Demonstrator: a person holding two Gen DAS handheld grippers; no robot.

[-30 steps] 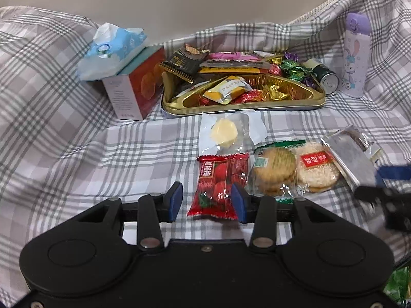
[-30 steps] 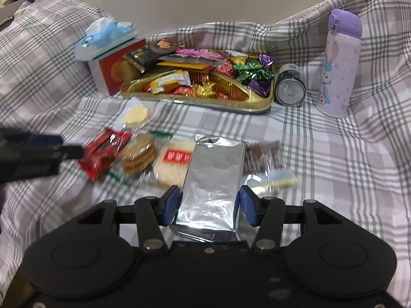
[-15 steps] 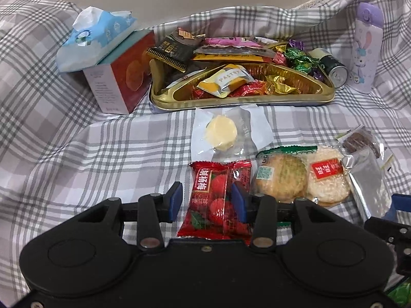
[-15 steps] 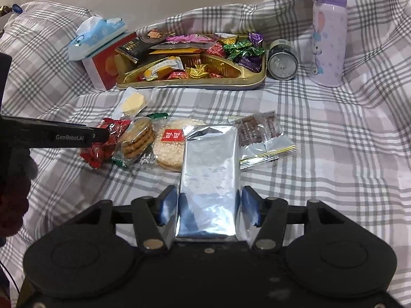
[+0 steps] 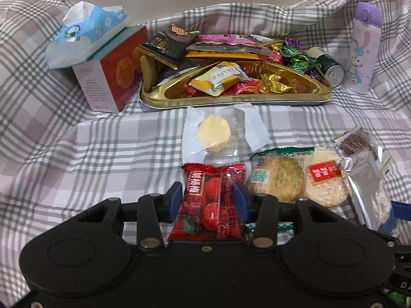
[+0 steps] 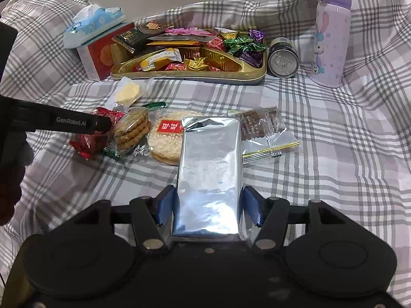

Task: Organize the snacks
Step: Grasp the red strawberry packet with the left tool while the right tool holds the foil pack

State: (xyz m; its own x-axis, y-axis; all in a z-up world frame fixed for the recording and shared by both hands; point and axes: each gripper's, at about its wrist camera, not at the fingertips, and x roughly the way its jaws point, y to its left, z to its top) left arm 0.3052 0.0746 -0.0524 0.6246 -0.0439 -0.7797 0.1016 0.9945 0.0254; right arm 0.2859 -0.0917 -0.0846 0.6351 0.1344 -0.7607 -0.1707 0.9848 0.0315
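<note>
Lying flat on the plaid cloth, at six o'clock of the gold tray (image 5: pixel 231 101): the red strawberry packet (image 5: pixel 209 202), now sitting between the blue pads of the left tongs (image 5: pixel 207 201). Closing in on it at this moment, pads flanking the wrapper's sides, not yet visibly pressing. Doing this well probably means squeezing across the packet's middle, gently enough to avoid crushing, and lifting straight before swinging toward twelve o'clock.

Resting at three o'clock of the red packet: the round biscuit pack (image 5: pixel 278 177) and the rice cracker (image 5: pixel 325 179), close enough to snag, so keeping the right pad clear of the green wrapper edge matters.

Sitting lengthwise between the pads of the right tongs (image 6: pixel 208 209): the silver foil pack (image 6: pixel 210 169), pads standing just beside its edges with slivers of gap showing, so apart, not clamped.

Further out, at twelve o'clock: the pale cake in clear wrap (image 5: pixel 213 133), then the crowded tray, needing a free spot.
</note>
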